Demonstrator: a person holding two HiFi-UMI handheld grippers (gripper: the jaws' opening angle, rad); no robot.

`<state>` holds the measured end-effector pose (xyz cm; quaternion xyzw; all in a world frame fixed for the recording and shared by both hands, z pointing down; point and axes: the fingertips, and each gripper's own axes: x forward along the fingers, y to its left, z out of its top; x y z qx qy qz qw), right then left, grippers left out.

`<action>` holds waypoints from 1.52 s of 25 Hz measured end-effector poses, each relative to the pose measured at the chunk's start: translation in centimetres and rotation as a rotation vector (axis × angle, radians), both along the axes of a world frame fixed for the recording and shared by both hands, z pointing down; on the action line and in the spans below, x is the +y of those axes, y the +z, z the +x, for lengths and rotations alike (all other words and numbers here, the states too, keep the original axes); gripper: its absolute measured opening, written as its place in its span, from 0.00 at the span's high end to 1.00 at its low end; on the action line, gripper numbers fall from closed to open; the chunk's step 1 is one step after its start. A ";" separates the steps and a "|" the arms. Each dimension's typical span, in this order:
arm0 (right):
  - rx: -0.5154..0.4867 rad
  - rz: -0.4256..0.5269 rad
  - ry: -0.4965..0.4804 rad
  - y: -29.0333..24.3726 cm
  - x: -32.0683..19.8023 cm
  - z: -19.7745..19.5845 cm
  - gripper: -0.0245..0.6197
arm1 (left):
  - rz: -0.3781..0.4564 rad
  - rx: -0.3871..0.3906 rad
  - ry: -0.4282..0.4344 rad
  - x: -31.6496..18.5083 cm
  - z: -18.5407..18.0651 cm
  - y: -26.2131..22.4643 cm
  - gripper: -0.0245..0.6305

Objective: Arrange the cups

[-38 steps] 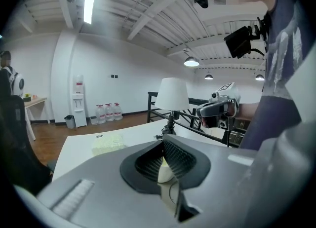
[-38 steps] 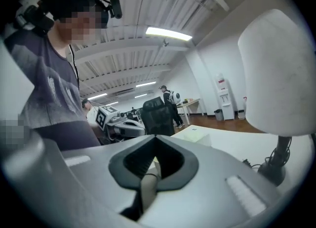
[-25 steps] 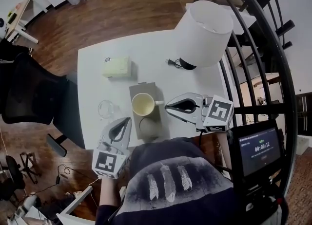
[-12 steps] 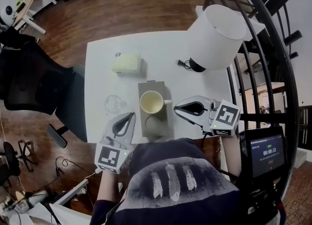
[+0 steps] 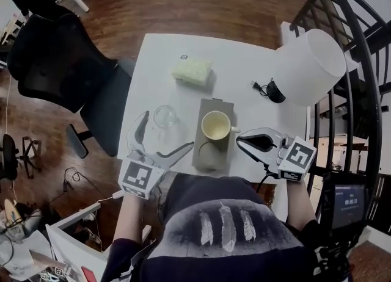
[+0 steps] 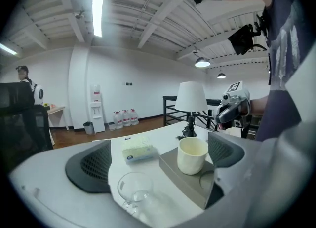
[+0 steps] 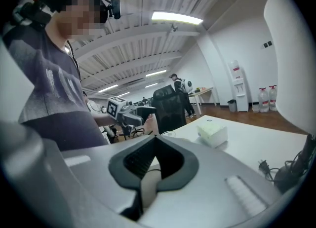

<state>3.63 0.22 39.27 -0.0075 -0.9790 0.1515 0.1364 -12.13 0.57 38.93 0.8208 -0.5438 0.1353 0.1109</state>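
The left gripper (image 5: 169, 130) is opening wide around a clear glass cup (image 5: 164, 116).
Its jaws do not touch the glass, which stands empty on the white table (image 5: 244, 73). Just beside it a cream mug (image 5: 215, 125) sits on a grey tray (image 5: 211, 107), and it looks empty too. The right gripper (image 5: 241, 141) is pressed together on nothing, near the mug's handle.

— Anything you can read on the feeds?
— Barely. In the head view's lower right, I see a small screen (image 5: 345, 204) showing pale digits, too small to make out.
— Any labels?
— The pale packet (image 5: 192, 70) on the counter (image 5: 244, 61) has a dark printed spot that I can't read. The lower-left cube (image 5: 137, 178) and right-hand cube (image 5: 298, 155) show only black-and-white square markers, no letters.
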 end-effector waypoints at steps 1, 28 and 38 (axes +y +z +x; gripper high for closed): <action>0.001 0.002 -0.006 0.0 0.0 -0.2 0.96 | -0.001 -0.011 -0.010 -0.2 -0.7 0.2 0.03; 0.074 -0.011 0.013 0.1 -1.0 -2.0 0.96 | -0.303 -0.228 0.104 -3.3 -5.7 21.5 0.05; 0.099 -0.031 0.027 0.6 -0.9 -1.8 0.96 | -0.316 -0.213 0.081 -3.0 -5.8 22.8 0.44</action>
